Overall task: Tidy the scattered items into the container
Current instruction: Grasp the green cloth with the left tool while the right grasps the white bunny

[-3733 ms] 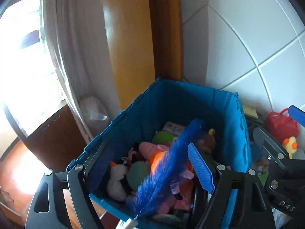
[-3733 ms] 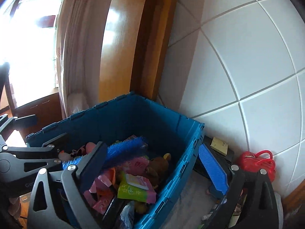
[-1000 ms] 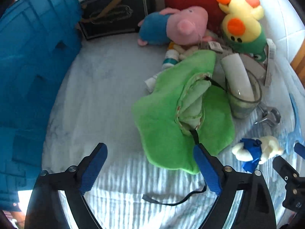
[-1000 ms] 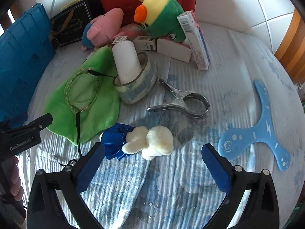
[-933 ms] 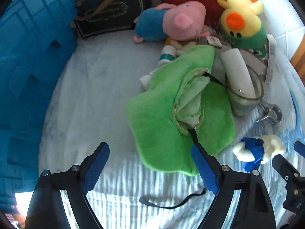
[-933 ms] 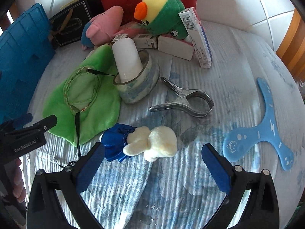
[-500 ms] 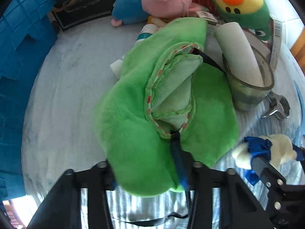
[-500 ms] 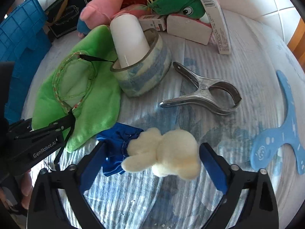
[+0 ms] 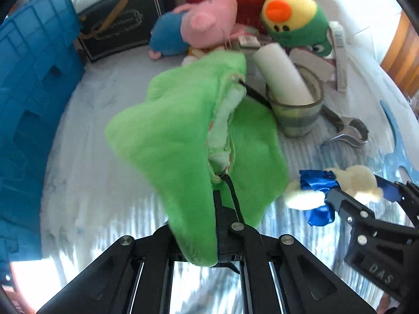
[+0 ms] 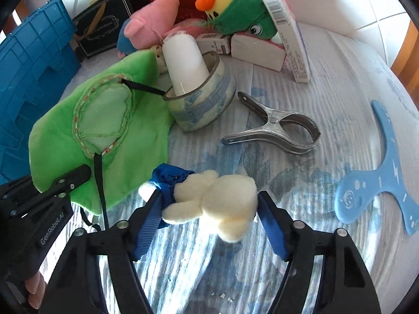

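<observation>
Left claw [image 9: 209, 225] pinching green cloth [image 9: 183, 130] edge, right claw [image 10: 209, 209] — cream plush [image 10: 217, 201]

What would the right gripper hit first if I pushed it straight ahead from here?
Beyond the cream plush toy already between its fingers, the right gripper would likely meet the metal clip or the tape roll; depth is unclear.

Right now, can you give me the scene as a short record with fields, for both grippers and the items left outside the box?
left gripper: shut on green plush cloth, lifted
right gripper: fingers around cream plush toy
container: blue crate, at left
loose items: metal clip, blue boomerang, tape roll, pig plush
</observation>
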The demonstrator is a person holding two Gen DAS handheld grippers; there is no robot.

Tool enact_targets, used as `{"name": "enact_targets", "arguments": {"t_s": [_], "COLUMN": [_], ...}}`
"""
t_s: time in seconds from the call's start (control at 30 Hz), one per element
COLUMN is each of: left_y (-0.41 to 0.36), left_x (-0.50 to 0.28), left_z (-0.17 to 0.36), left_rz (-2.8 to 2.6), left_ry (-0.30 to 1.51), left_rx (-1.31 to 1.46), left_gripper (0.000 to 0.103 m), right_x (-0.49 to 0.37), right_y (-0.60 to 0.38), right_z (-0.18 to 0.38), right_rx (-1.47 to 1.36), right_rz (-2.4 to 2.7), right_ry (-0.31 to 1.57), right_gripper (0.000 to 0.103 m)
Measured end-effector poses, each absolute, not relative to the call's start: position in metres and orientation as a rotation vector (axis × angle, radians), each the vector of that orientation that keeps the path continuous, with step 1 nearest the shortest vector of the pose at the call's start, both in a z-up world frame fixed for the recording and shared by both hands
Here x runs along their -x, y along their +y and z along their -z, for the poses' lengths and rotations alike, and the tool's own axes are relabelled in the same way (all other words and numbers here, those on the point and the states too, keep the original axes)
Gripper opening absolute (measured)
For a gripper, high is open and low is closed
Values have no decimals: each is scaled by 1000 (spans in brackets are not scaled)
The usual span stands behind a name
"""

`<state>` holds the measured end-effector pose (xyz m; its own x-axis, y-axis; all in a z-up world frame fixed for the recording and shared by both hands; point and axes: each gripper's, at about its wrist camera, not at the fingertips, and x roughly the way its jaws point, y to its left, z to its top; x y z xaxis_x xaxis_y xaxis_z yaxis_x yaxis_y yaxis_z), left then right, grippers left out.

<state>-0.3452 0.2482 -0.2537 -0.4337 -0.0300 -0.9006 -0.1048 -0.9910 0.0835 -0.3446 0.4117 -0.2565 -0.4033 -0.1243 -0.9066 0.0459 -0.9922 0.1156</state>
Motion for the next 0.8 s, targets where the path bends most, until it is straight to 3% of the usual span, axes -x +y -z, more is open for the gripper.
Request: {"name": "enact_targets", "arguments": {"t_s": [0.1, 0.13, 0.17, 0.33, 0.4, 0.53, 0.6, 0.63, 0.67, 0.8], "left_y": [246, 244, 243, 236, 234, 237, 237, 236, 235, 232], "left_x": [330, 324, 317, 287, 281, 273, 274, 276, 279, 292], "left_z": [238, 234, 229, 219, 225, 243, 249, 252, 255, 268], "left_rz": [-2652, -2665, -2676, -2684, -2663, -2610, -2606, -2616, -2631, -2638], "left_ry": [190, 189, 189, 182, 180, 195, 185, 181, 177, 149], "left_rx": [1616, 1605, 1596, 1603, 1633, 1696, 1713, 1717, 1719, 1744], "left_gripper": [7, 7, 7, 7, 7, 11, 30, 52, 64, 65], "right_x": [334, 331, 327, 313, 307, 295, 289, 290, 290, 296], "right_y": [411, 410, 408, 407, 407, 405, 405, 406, 407, 410], "right_z": [247, 245, 242, 239, 238, 236, 235, 237, 239, 248], "right_rx": [-1629, -1623, -1616, -1630, -1636, -1647, -1653, -1660, -1667, -1698], "right_rz": [2549, 2548, 2547, 2547, 2547, 2547, 2546, 2547, 2548, 2548], "right_ry": [-99, -105, -110, -135, -145, -165, -176, -184, -193, -208], "right_gripper": [58, 46, 40, 37, 40, 70, 71, 72, 72, 79]}}
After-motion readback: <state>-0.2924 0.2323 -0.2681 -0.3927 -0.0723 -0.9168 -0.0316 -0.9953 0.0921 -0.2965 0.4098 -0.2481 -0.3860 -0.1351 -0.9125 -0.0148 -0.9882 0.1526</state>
